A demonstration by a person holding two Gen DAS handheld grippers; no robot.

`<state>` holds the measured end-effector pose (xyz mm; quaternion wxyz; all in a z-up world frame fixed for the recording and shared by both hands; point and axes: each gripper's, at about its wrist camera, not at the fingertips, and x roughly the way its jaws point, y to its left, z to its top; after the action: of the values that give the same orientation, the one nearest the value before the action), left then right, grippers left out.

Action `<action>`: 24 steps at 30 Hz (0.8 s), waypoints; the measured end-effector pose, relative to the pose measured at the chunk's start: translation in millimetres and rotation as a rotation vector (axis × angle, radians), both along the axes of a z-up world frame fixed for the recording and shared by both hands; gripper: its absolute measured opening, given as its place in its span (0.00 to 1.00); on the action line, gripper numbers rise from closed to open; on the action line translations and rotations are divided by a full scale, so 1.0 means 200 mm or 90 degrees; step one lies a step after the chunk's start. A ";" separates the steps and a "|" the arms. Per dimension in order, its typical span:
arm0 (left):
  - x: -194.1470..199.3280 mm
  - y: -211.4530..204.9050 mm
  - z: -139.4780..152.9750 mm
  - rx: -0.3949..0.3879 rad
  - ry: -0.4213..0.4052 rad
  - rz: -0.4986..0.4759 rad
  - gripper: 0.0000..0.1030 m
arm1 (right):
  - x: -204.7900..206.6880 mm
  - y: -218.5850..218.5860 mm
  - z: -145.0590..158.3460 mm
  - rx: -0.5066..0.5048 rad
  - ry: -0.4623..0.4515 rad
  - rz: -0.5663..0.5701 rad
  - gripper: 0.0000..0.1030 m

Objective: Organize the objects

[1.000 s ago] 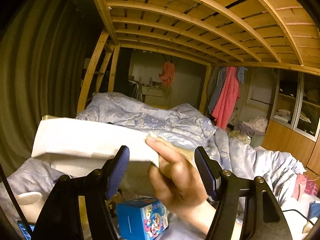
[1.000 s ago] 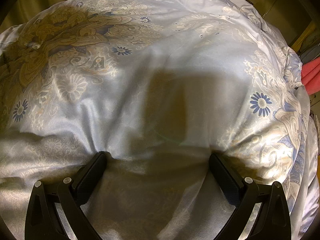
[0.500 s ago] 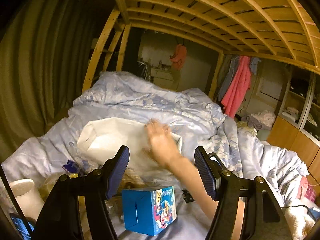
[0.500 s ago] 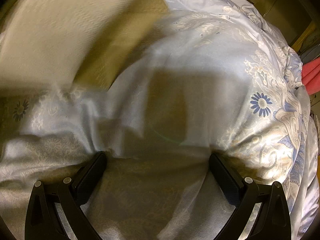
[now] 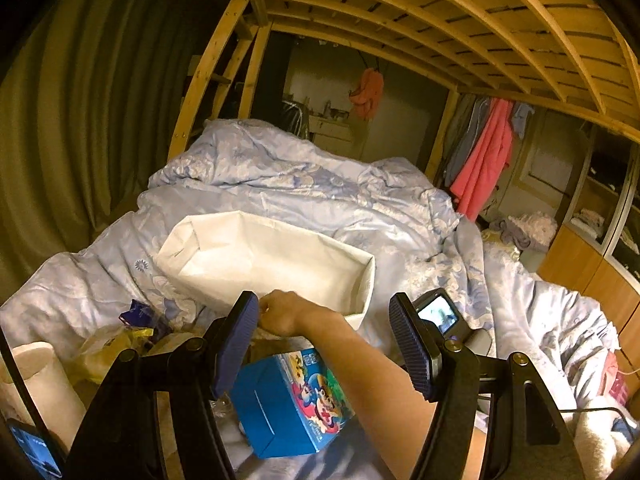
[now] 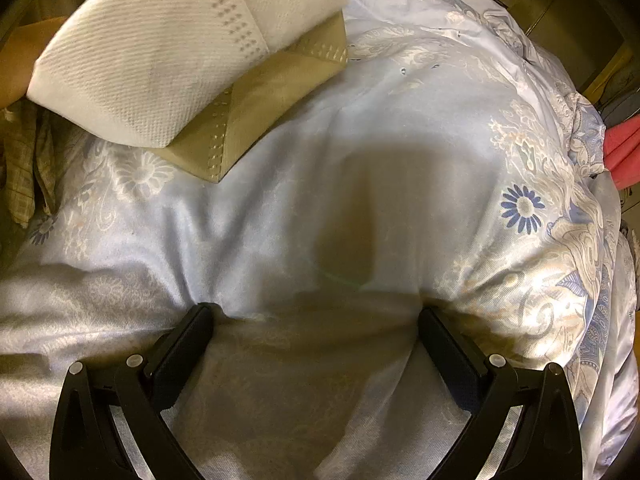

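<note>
A lower bunk under wooden slats (image 5: 400,20), its blue floral duvet (image 5: 304,196) rumpled, serves as the work surface. On the duvet lies a white fabric storage bin (image 5: 256,256), open and, as far as can be seen, empty; a bare hand (image 5: 284,312) rests at its near rim. The sorting looks barely begun: nothing is in the bin, and everything near it is left to gather. Just in front of the bin sit a blue cartoon-printed box (image 5: 288,400), crumpled wrappers (image 5: 120,340) and a white paper roll (image 5: 36,384). The left gripper (image 5: 320,340) hovers over the box, jaws spread and pinching nothing; the forearm crosses between them, in the way of reaching the box. The right gripper (image 6: 316,344), to the right of the bin, rests on the duvet with jaws spread, empty. Clothes (image 5: 484,160) hang well beyond the bin
</note>
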<state>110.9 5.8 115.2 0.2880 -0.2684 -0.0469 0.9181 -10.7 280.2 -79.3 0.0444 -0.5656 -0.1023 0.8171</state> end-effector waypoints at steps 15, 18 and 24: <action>-0.08 -0.03 -0.07 -0.038 -0.022 0.032 0.64 | 0.01 -0.01 0.00 0.000 0.000 0.000 1.00; -0.09 -0.02 -0.09 -0.037 -0.030 0.027 0.64 | 0.01 -0.01 0.00 0.000 0.000 0.001 1.00; -0.11 -0.05 -0.13 -0.020 -0.031 0.043 0.64 | 0.01 -0.01 0.00 0.000 0.000 0.001 1.00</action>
<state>89.7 -4.4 90.1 0.2510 -0.2937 -0.0488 0.9211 -7.8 277.2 -78.8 0.0439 -0.5657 -0.1025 0.8170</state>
